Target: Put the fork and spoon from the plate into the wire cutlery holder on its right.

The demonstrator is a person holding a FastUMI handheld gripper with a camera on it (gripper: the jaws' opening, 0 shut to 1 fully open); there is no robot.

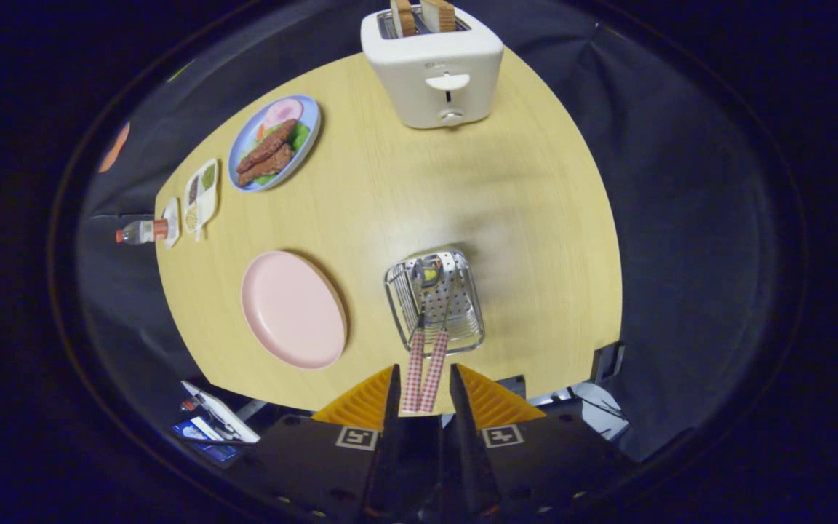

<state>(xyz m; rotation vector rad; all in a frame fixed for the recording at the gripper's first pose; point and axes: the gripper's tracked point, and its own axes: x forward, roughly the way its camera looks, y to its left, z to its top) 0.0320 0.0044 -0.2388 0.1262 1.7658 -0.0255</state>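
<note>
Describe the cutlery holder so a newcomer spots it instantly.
On the wooden table, in front of the white toaster and right of the empty pink plate, stands the wire cutlery holder. Two red-checked handles stick out toward the open fingers; nothing else nearby is metal.

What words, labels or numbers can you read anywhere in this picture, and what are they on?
None can be read.
Toaster: faint front marking, too blurred.
Bottle: label too small.
Gripper: square coded markers, no words; its fingers stand apart around the two checked handles in the wire holder.
</note>
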